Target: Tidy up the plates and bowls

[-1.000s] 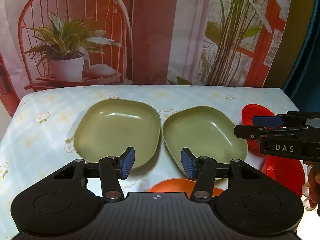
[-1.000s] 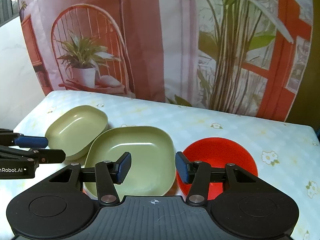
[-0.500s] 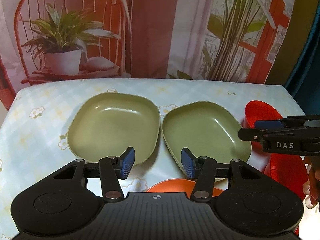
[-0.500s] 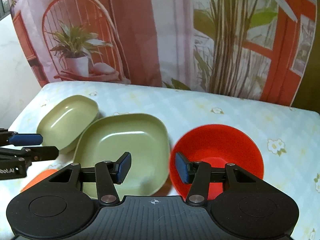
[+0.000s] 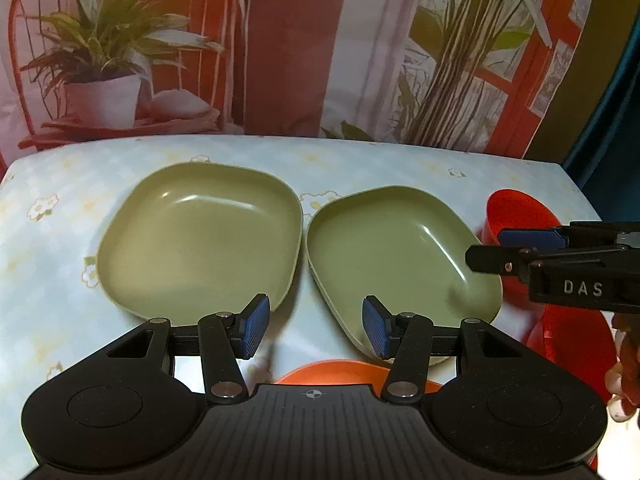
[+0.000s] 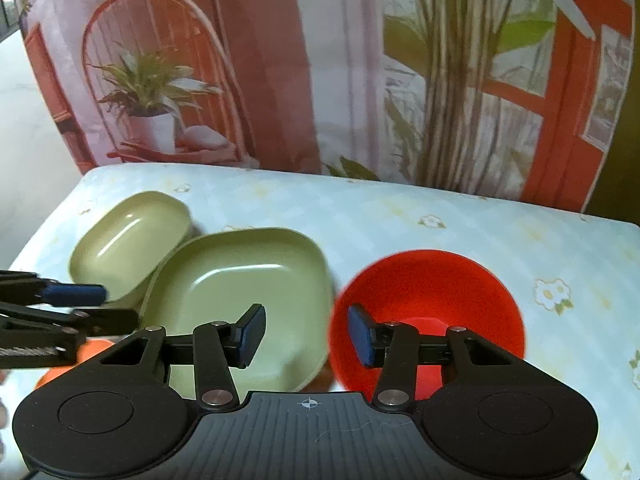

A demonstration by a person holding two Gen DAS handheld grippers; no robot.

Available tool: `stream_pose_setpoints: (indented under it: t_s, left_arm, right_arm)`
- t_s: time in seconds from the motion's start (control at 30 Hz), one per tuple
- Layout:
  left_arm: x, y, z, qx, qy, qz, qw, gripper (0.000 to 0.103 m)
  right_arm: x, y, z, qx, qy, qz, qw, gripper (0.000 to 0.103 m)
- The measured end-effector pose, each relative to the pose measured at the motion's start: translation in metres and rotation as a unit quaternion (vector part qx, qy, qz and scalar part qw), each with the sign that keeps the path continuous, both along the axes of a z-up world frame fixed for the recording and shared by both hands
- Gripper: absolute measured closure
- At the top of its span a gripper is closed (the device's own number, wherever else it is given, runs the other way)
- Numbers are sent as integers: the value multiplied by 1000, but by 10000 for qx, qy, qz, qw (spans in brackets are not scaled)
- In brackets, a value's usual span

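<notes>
Two olive-green square dishes lie side by side on the table, the left dish and the right dish. A red bowl stands right of them. My left gripper is open and empty, hovering over the gap between the green dishes' near corners. My right gripper is low over the seam between the right green dish and the red bowl. Its jaws are closing; the bowl's left rim lies between them, and the pads do not press on it.
An orange plate lies at the near edge, half hidden under my left gripper. Another red dish sits near right. The table wears a pale flowered cloth; a printed curtain hangs behind. A hand shows at the right edge.
Both grippers have come lower and closer to the dishes. The right gripper's fingers have narrowed slightly, and the red bowl's left rim now sits between them.
</notes>
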State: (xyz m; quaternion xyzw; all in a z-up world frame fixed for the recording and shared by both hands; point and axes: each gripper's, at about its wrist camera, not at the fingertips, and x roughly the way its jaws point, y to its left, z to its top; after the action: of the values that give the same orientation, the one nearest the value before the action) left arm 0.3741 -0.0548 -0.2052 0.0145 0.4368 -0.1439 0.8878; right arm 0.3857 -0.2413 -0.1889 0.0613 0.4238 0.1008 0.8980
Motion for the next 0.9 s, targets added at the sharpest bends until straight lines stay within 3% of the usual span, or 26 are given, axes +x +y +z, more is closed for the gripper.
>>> stream_pose_setpoints:
  t_s: [0.27, 0.9]
  left_arm:
    - [4, 2, 0, -25, 25, 59, 10000, 49]
    - [5, 9, 1, -133, 111, 107, 9998, 49]
  right_arm:
    - [0, 3, 4, 23, 138, 64, 9999, 60]
    - [-5, -11, -19, 7, 483, -148, 9987, 60]
